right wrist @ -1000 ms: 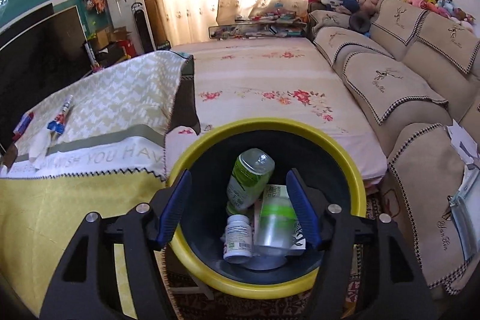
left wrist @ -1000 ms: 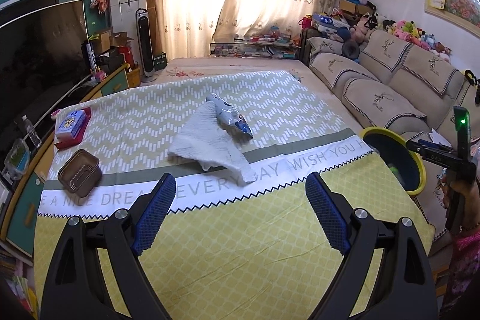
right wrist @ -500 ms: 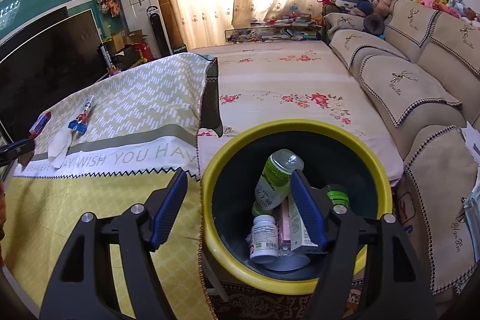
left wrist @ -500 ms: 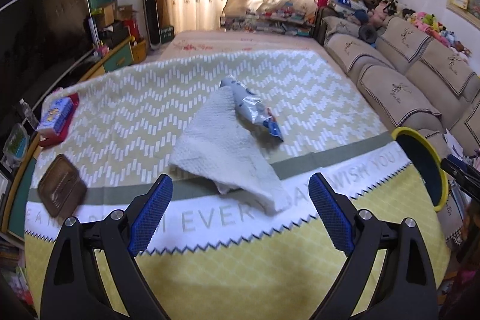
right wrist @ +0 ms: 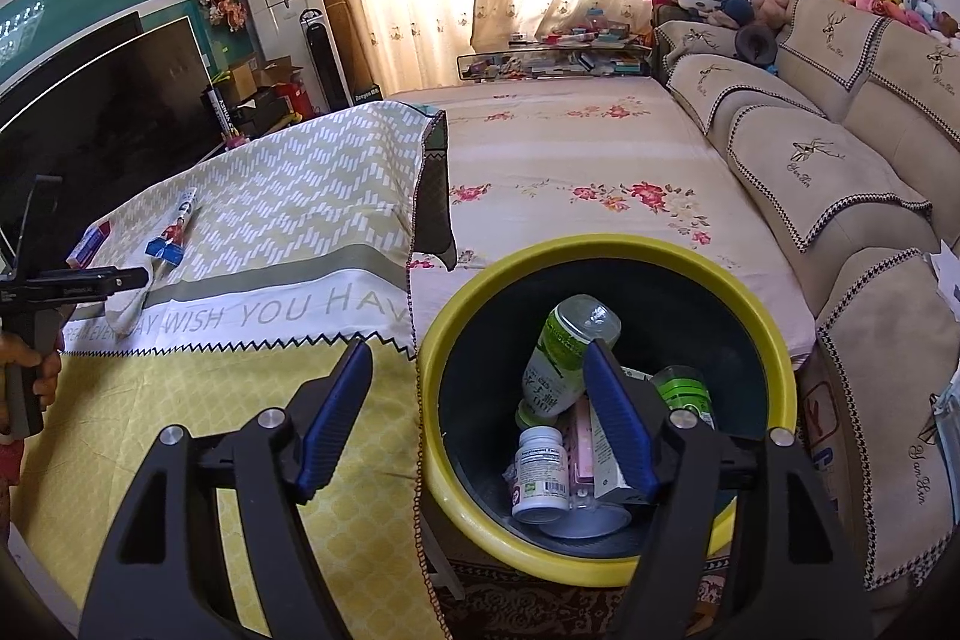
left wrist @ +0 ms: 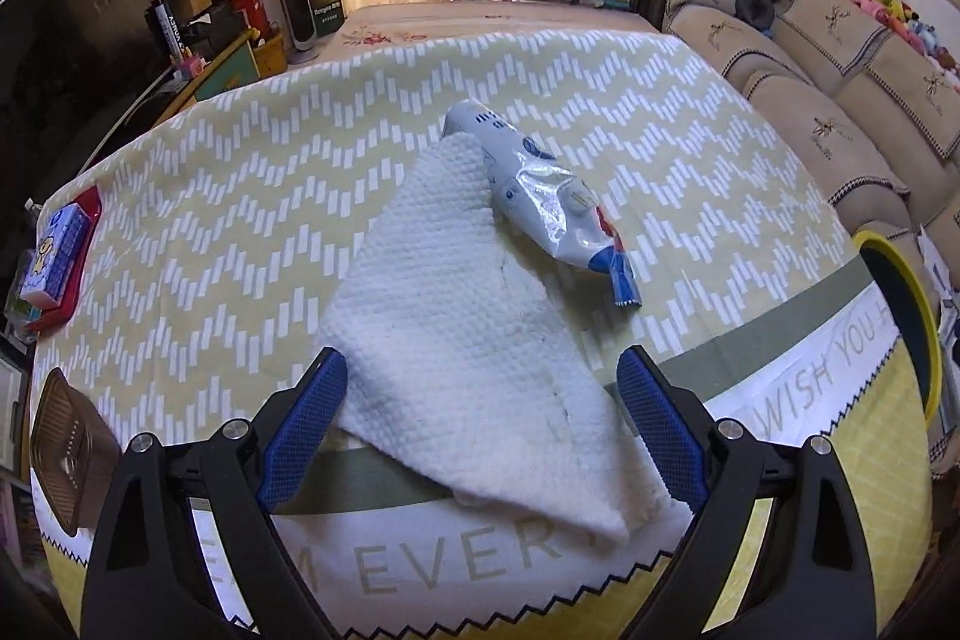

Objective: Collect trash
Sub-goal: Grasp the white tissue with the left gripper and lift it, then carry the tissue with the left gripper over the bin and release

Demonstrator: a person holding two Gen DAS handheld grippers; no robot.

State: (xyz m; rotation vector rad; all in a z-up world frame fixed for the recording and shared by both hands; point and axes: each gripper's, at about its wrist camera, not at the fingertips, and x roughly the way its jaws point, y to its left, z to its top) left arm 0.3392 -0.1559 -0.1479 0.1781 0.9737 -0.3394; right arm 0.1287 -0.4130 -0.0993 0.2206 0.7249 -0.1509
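Observation:
A white crumpled paper towel [left wrist: 462, 340] lies on the patterned tablecloth [left wrist: 240, 196], with a silver-blue snack wrapper [left wrist: 546, 202] at its far right edge. My left gripper [left wrist: 480, 424] is open, its blue pads on either side of the towel's near end, just above it. My right gripper [right wrist: 480, 418] is open and empty over the near left rim of a yellow-rimmed trash bin [right wrist: 606, 256]. The bin holds a green-label bottle [right wrist: 564, 346], a white pill bottle [right wrist: 540, 472] and boxes. The wrapper also shows far left in the right wrist view [right wrist: 174, 232].
A brown plastic tray [left wrist: 66, 454] and a blue tissue pack on a red tray [left wrist: 57, 250] sit at the table's left edge. The bin's rim [left wrist: 900, 310] stands off the right edge. A sofa [right wrist: 840, 172] lies right, a TV [right wrist: 102, 100] left.
My left gripper has moved forward and down to the paper towel, which now sits between its pads. My right gripper has drifted left, from above the bin's middle to its left rim.

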